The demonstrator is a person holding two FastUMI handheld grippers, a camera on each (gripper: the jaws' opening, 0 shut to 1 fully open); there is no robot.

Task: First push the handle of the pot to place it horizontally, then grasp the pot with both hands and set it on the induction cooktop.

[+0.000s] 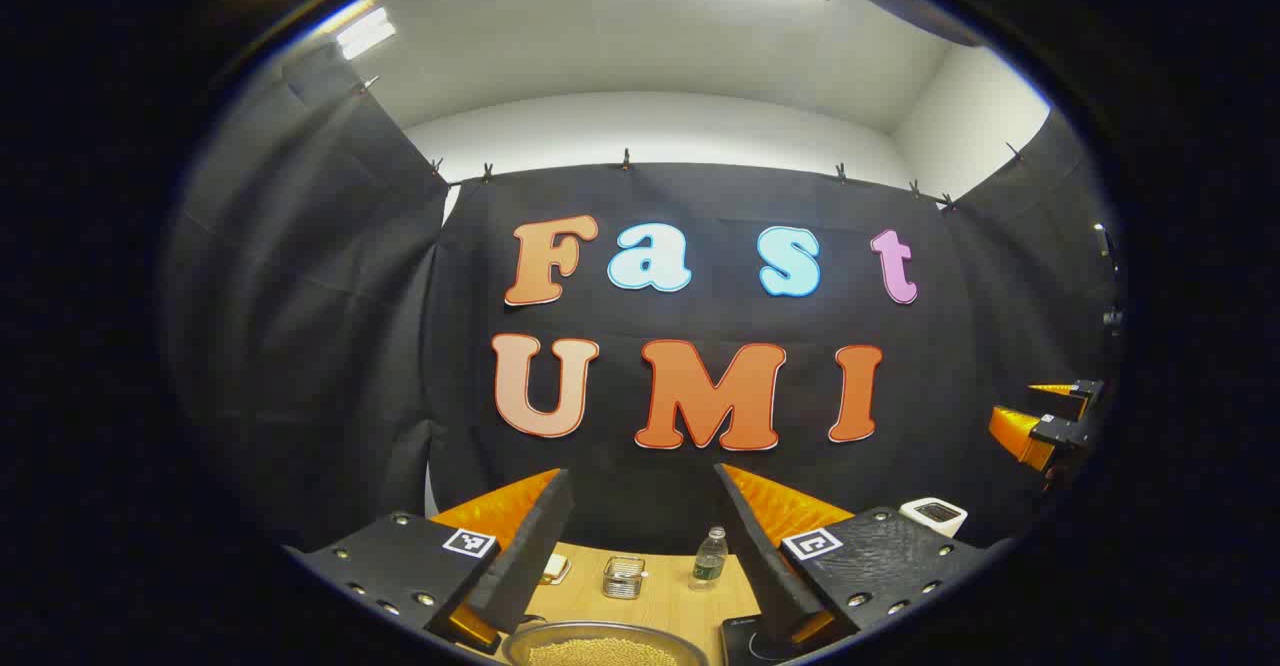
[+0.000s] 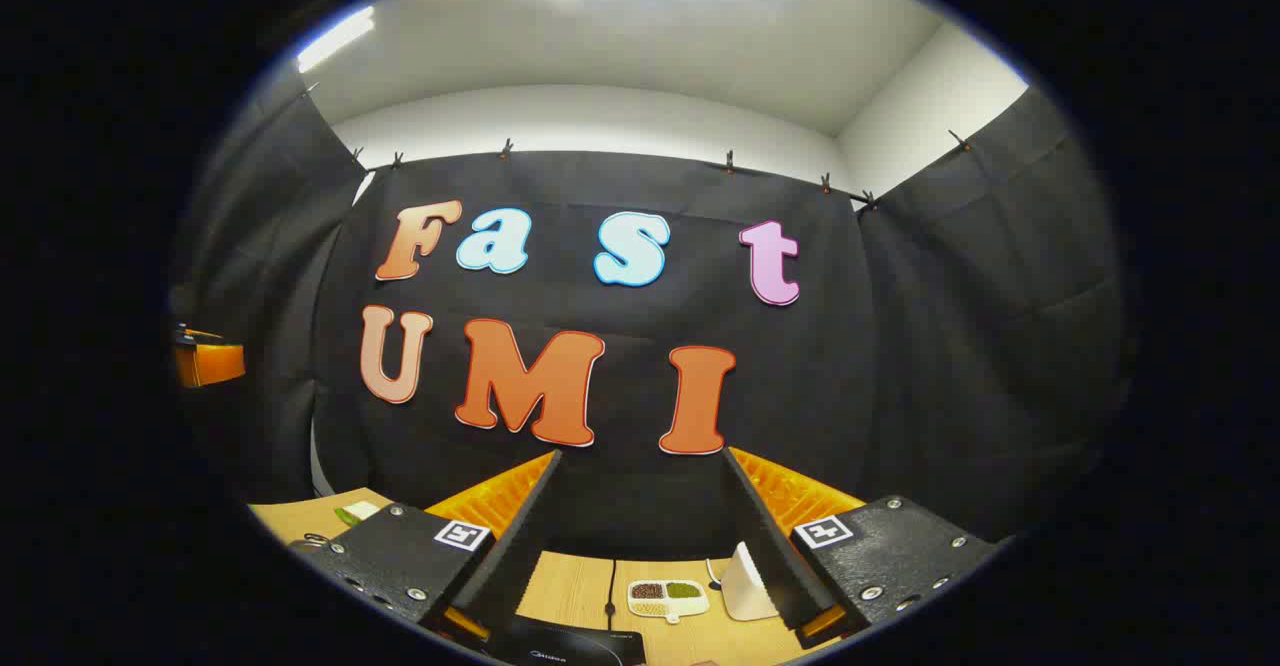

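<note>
In the left gripper view, your left gripper point(image 1: 640, 506) was raised with its fingers spread apart and nothing between them; the pot point(image 1: 605, 644) sat on the wooden table point(image 1: 660, 601) just below them, the induction cooktop point(image 1: 745, 641) just beside it, and a bottle point(image 1: 710, 558) and small glass container point(image 1: 623, 577) farther back. In the right gripper view, your right gripper point(image 2: 640, 501) also stood apart and empty, above the cooktop's edge point(image 2: 570, 651), with a divided dish point(image 2: 668, 598) behind.

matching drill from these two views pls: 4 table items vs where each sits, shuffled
1. pot
2. water bottle
3. sectioned dish of beans
4. induction cooktop

A. right gripper view, between the fingers, far part of the table
B. left gripper view, bottom edge, between the fingers
C. right gripper view, bottom edge, nearest the camera
D. left gripper view, standing by the back wall

Pairs: 1-B, 2-D, 3-A, 4-C
</note>
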